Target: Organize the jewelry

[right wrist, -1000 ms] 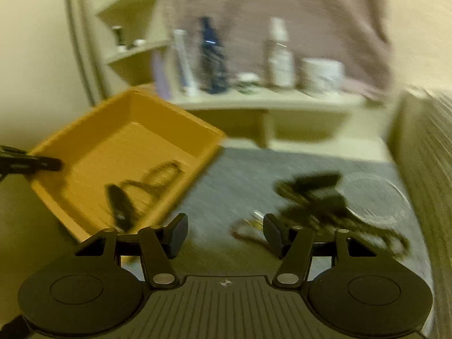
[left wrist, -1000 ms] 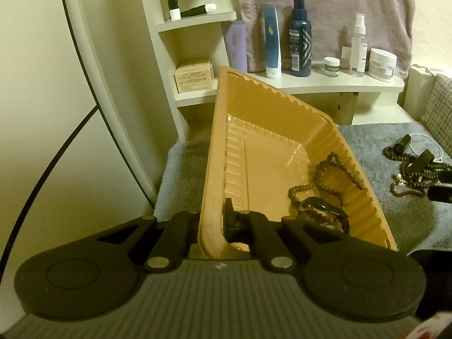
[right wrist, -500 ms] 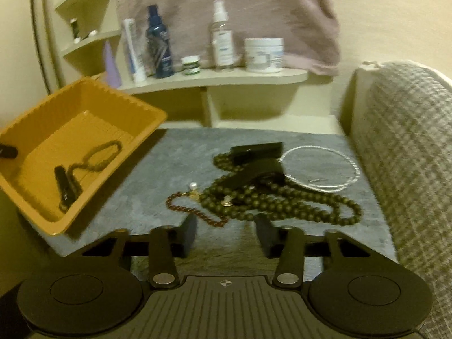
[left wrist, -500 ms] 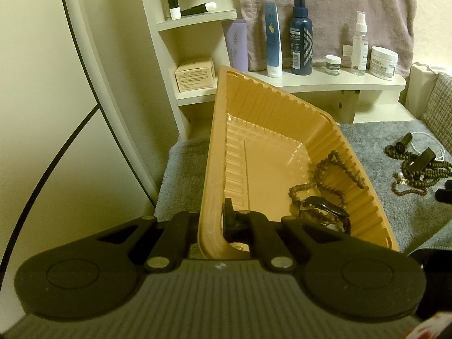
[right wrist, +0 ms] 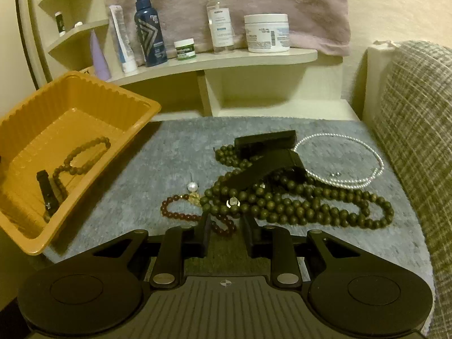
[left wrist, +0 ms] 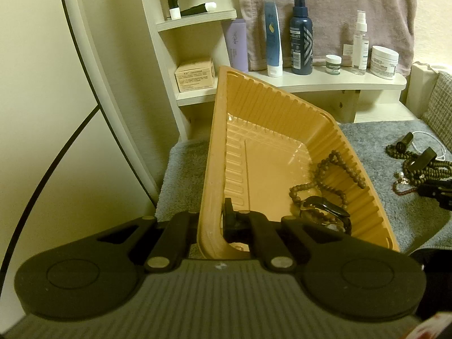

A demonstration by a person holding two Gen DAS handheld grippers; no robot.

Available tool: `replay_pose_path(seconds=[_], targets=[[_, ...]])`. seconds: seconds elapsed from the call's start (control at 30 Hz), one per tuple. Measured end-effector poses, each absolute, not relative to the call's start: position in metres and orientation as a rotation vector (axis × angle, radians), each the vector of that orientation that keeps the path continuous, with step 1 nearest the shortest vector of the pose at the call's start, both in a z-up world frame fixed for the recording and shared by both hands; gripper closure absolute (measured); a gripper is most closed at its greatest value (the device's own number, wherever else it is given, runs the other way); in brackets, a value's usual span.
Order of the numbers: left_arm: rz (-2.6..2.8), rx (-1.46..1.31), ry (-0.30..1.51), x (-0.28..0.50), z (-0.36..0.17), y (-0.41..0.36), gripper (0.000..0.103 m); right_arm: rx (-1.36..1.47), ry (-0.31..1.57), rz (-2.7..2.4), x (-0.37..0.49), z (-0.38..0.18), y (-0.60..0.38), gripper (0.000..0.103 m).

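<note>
My left gripper [left wrist: 212, 220] is shut on the near rim of the orange tray [left wrist: 217, 130] and holds it tilted above the grey mat [right wrist: 175, 152]. In the tray lie a brown bead bracelet [left wrist: 330, 169] and a black watch [left wrist: 325, 212]. On the mat is a pile: a dark green bead necklace [right wrist: 296, 206], two black clips [right wrist: 265, 141], a pearl strand [right wrist: 339, 180], a loose pearl [right wrist: 192, 187] and a reddish-brown bead bracelet [right wrist: 175, 212]. My right gripper [right wrist: 224, 223] is low over the mat with its jaws closing. The near loop of the reddish bracelet lies between them, untouched by the pads.
A cream shelf [right wrist: 214, 59] behind the mat carries bottles, tubes and jars, with a mauve towel [right wrist: 226, 0] hanging above. A checked cushion [right wrist: 415, 130] borders the mat on the right. A round mirror frame [left wrist: 93, 65] stands at the left.
The right gripper has come down and forward onto the jewelry pile, and its jaws have narrowed around the reddish bracelet's loop. The left gripper and the tray have stayed put.
</note>
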State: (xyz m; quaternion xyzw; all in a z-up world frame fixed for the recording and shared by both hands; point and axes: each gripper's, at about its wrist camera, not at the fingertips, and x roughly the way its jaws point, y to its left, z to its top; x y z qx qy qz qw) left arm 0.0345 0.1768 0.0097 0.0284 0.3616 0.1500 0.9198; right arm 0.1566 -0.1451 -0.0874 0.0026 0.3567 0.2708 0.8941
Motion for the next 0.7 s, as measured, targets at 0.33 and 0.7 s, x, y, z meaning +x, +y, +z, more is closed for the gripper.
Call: replay_pose_path(seconds=[0.33, 0.7], targets=[[0.307, 0.059, 0.743, 0.034, 0.01, 0.177, 0.1, -0.035, 0.727, 0.581, 0.142, -0.079, -0.14, 0.098], [0.308, 0.059, 0.743, 0.034, 0.01, 0.177, 0.1, -0.04, 0.617, 0.644, 0.139, -0.031, -0.133, 0.098]])
